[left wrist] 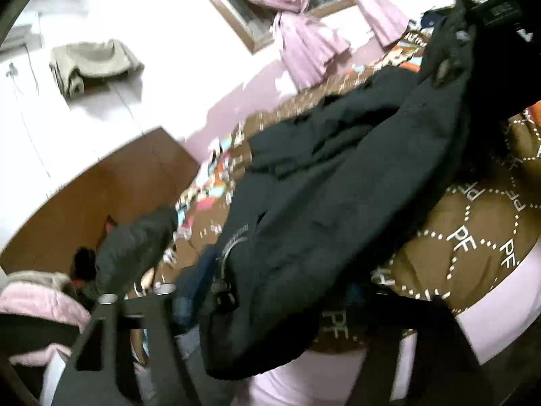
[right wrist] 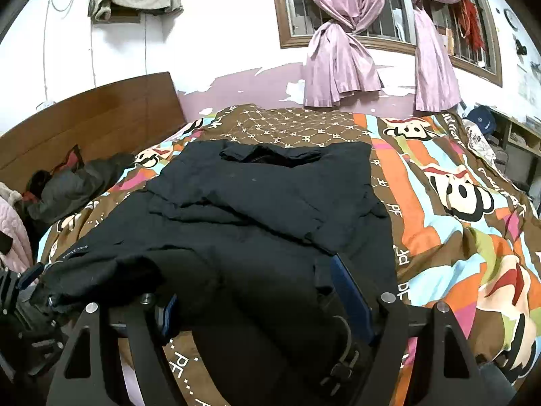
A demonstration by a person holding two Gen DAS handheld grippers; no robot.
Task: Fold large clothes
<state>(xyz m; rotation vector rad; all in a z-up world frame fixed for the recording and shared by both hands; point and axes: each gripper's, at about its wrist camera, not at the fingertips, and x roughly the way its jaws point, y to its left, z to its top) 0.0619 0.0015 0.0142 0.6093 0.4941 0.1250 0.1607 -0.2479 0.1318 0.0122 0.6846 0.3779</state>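
Dark coat (right wrist: pixel 263 196) spread over the quilt (right wrist: pixel 456 203). Right gripper (right wrist: pixel 267 301) spread wide, hem draped between its fingers. Left gripper (left wrist: pixel 236 321) buried in cloth; grip unclear.

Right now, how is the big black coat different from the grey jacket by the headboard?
The black coat is spread across the middle of the bed; the grey jacket is bunched up at the edge. The black coat looks much bigger and darker. Both lie on the patterned bedspread.

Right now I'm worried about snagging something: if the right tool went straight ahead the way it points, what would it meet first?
The black jacket: its hem already lies bunched between the right tool's fingers, with more jacket spread on the bed beyond.
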